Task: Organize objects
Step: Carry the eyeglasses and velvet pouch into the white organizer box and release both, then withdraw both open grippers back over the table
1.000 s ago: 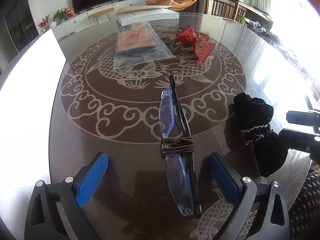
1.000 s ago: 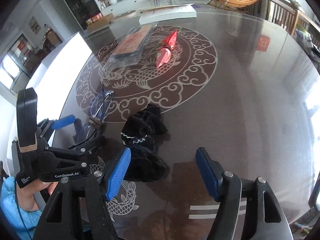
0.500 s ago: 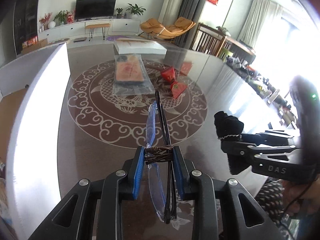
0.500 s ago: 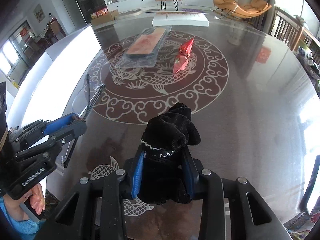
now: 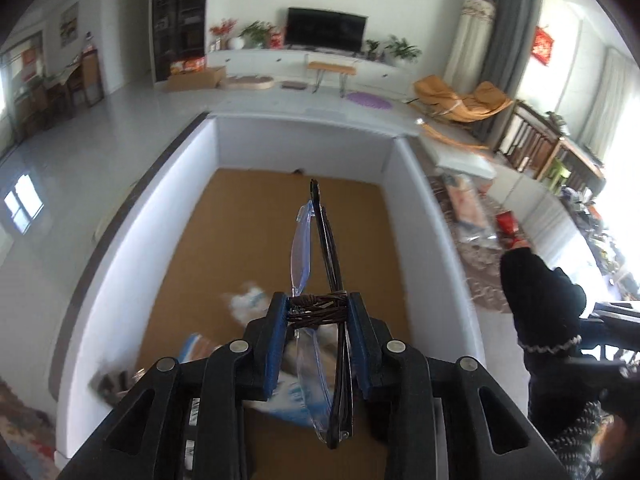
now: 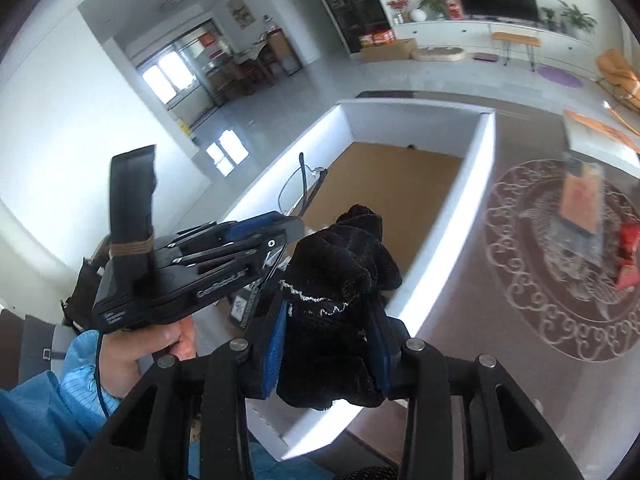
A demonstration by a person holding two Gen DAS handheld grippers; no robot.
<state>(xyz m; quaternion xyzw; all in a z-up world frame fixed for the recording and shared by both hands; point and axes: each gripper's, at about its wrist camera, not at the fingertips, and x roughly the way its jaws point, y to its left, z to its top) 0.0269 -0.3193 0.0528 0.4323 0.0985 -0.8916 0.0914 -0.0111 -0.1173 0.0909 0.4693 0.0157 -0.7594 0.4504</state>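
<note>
Glasses and sock head for the box

Lifted off the worktop, left claw (image 5: 318,316) grips glasses (image 5: 316,240), right claw (image 6: 330,344) sock (image 6: 340,264), over box (image 5: 424,216) at 12 o'clock.

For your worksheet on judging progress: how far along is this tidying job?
Done: a few items lie in the white cardboard box. In hand: left gripper carries folded clear glasses over it; right gripper holds a black knitted glove. Left: plastic-wrapped packet and red pouches on the table.
</note>
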